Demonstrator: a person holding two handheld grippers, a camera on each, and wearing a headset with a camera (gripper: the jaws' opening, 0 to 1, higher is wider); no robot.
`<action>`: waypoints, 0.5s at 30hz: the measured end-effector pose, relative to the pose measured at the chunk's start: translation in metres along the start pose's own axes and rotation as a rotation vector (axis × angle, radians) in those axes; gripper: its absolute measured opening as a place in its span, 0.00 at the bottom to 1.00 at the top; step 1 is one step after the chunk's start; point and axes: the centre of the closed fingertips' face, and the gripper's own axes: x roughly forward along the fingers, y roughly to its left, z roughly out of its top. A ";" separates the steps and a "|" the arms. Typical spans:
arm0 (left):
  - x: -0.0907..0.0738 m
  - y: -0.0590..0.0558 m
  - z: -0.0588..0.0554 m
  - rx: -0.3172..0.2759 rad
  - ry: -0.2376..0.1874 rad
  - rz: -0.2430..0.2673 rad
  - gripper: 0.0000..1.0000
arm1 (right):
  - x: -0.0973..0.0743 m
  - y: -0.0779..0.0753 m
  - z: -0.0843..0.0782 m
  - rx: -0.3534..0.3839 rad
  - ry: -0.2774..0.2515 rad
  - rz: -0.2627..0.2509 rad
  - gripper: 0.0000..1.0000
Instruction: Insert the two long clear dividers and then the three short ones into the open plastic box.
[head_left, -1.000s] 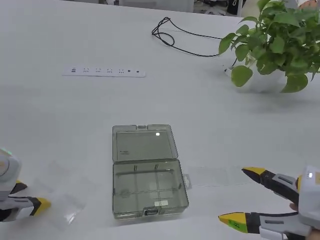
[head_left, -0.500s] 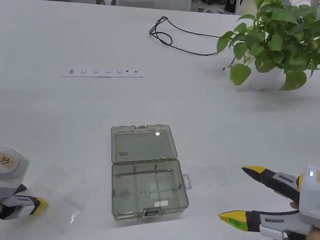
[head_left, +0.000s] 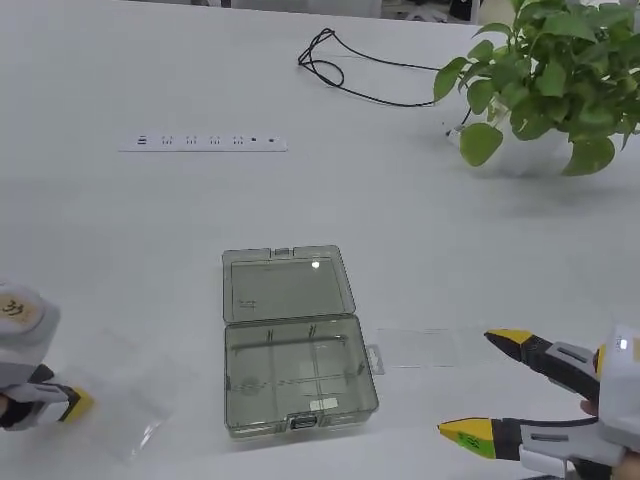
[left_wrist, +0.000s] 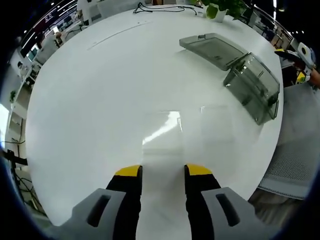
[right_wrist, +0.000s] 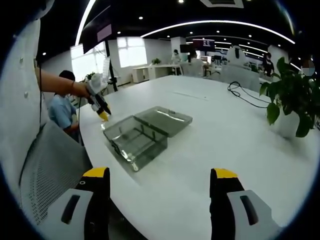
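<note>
Left claw (left_wrist: 164, 170) and right claw (right_wrist: 160, 173) are grey (yellow-tipped).

The box (head_left: 290, 340) is smoky grey and see-through, on a white table (head_left: 120, 230). The divider (head_left: 420, 348) is clear. The left gripper (left_wrist: 164, 172) and right gripper (head_left: 483, 385) are yellow-tipped on black, with pale grey bodies. At one o'clock lies a black cable (head_left: 345, 75); at two, a green plant (head_left: 545, 70).

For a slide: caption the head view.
Open plastic box between left gripper and right gripper, clear dividers lying alongside.
</note>
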 end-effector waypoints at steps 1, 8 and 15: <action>0.000 0.000 0.000 0.004 0.004 -0.001 0.32 | 0.000 0.000 0.000 0.000 0.001 0.000 0.83; 0.000 0.001 0.000 -0.005 0.019 -0.015 0.32 | 0.000 0.000 0.000 0.003 0.000 -0.003 0.83; -0.001 0.001 -0.001 -0.007 0.025 -0.018 0.32 | 0.000 0.000 0.000 0.004 -0.002 -0.004 0.82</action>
